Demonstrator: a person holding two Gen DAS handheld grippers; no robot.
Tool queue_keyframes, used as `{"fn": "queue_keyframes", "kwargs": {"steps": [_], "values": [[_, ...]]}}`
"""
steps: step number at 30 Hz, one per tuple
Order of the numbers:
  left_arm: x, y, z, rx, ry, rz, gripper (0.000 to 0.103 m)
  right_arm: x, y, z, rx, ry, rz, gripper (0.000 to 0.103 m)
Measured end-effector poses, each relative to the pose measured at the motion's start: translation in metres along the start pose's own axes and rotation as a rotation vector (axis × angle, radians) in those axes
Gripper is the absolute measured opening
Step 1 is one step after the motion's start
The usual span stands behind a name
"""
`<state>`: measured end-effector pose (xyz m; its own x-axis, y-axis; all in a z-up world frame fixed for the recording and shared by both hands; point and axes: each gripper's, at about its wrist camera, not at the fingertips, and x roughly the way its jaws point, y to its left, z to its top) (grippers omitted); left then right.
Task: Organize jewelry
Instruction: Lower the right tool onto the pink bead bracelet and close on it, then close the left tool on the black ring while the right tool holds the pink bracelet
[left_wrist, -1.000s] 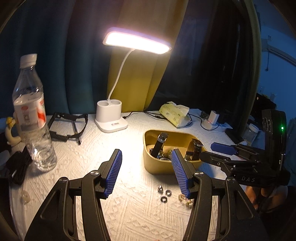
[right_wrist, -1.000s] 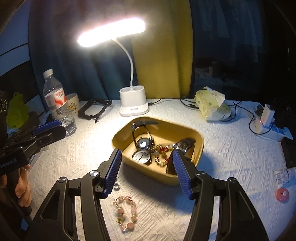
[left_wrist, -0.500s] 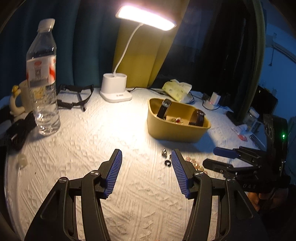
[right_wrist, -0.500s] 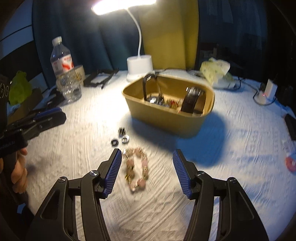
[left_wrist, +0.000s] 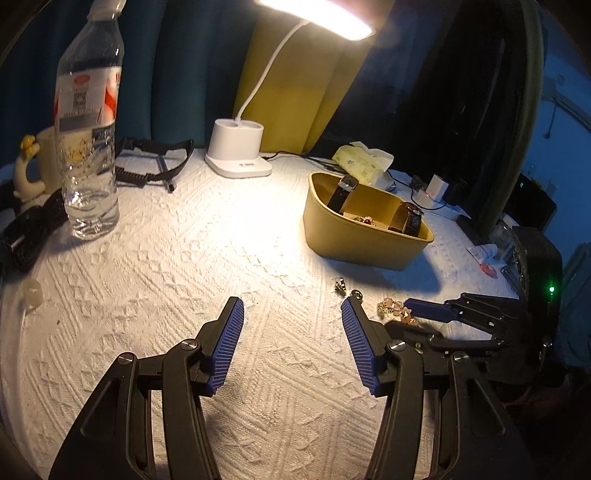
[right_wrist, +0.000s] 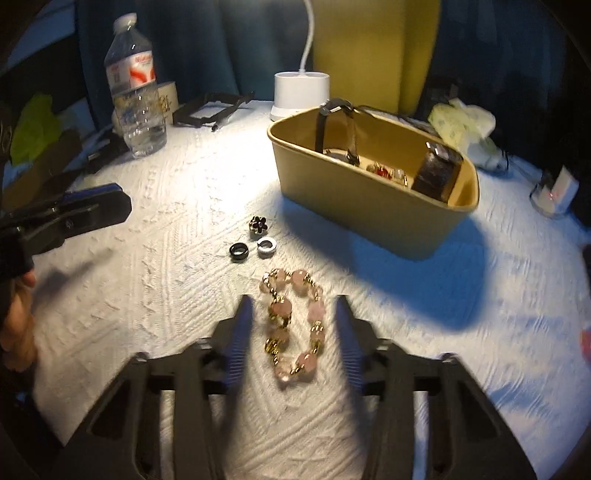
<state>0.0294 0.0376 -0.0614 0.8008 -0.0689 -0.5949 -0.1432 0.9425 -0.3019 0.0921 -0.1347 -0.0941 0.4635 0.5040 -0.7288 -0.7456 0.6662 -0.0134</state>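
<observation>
A pink bead bracelet (right_wrist: 293, 321) lies on the white cloth, between the fingers of my open right gripper (right_wrist: 293, 306), which sits low over it. Three rings lie just beyond it: a black one (right_wrist: 239, 251), a silver one (right_wrist: 266, 246) and a dark flower-shaped one (right_wrist: 258, 224). A yellow tray (right_wrist: 354, 206) behind them holds watches and a beaded piece. My left gripper (left_wrist: 291, 308) is open and empty over bare cloth, left of the rings (left_wrist: 340, 285) and bracelet (left_wrist: 393, 309). The tray also shows in the left wrist view (left_wrist: 354, 240).
A water bottle (left_wrist: 88, 122), a mug (left_wrist: 44, 158) and black cables stand at the left. A white desk lamp base (left_wrist: 238, 153) is at the back. A tissue pack (left_wrist: 364, 162) and a charger (left_wrist: 436, 186) lie behind the tray.
Both grippers have dropped lower toward the cloth. The right gripper has moved forward so the bracelet now lies between its fingers.
</observation>
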Motion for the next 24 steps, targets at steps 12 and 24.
{"fn": "queue_keyframes", "kwargs": {"steps": [12,24], "values": [[0.014,0.0,0.006,0.008,0.035,0.012,0.059,-0.003,-0.013,0.007,0.043,-0.032,0.025,0.013],[0.03,-0.022,0.012,0.069,0.063,0.036,0.059,-0.018,-0.043,0.013,0.092,-0.111,0.018,0.013]]}}
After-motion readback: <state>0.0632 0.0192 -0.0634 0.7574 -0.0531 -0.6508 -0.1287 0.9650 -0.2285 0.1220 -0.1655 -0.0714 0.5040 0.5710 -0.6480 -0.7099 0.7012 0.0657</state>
